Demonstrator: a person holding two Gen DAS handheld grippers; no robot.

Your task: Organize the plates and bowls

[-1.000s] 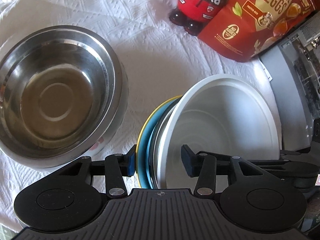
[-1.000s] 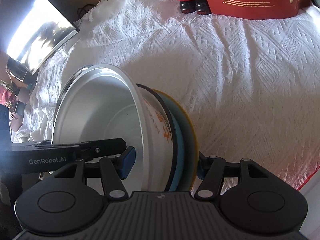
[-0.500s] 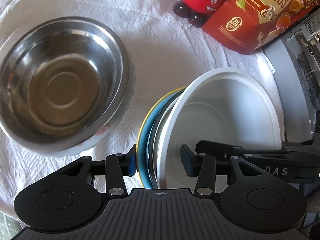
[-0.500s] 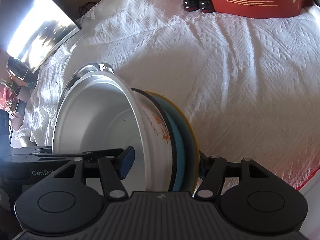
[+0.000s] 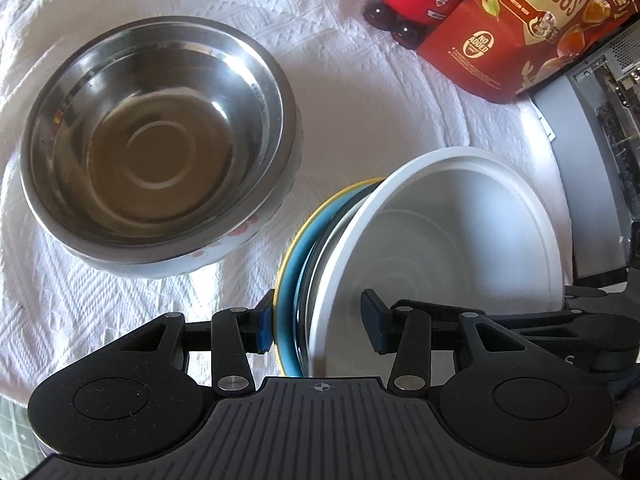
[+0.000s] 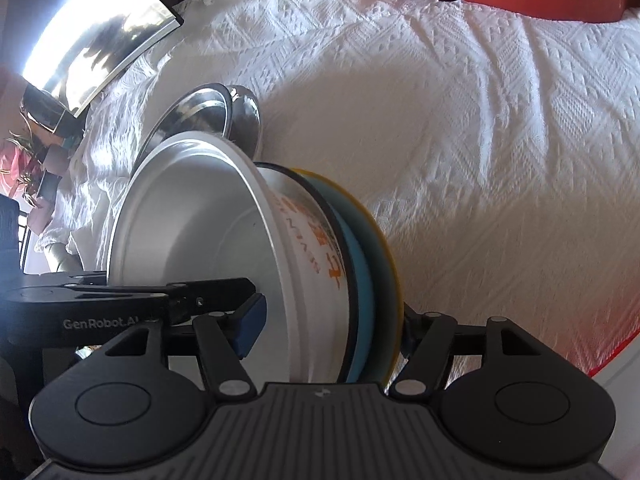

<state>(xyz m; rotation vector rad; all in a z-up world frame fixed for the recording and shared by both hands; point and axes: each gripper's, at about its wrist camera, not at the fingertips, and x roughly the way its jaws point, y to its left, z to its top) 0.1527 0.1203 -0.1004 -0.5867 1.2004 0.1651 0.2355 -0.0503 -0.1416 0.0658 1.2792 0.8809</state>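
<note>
Now your left gripper (image 5: 318, 322) and right gripper (image 6: 328, 326) both straddle tilted stack (image 5: 400, 264) — white bowl (image 6: 192, 240) plus blue and yellow plates. Right jaws opening; left jaws wide, grip unclear. Steel bowl (image 5: 156, 152) sits far left on cloth (image 6: 480, 128).

Home: white woven tablecloth (image 6: 460, 128), snack bag (image 5: 532, 32), steel bowl (image 5: 156, 152).

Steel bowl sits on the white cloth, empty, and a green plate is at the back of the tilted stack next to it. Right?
Not quite. The steel bowl is empty on the white cloth, but the plate at the back of the stack is yellow, not green. The left wrist view shows it.
</note>
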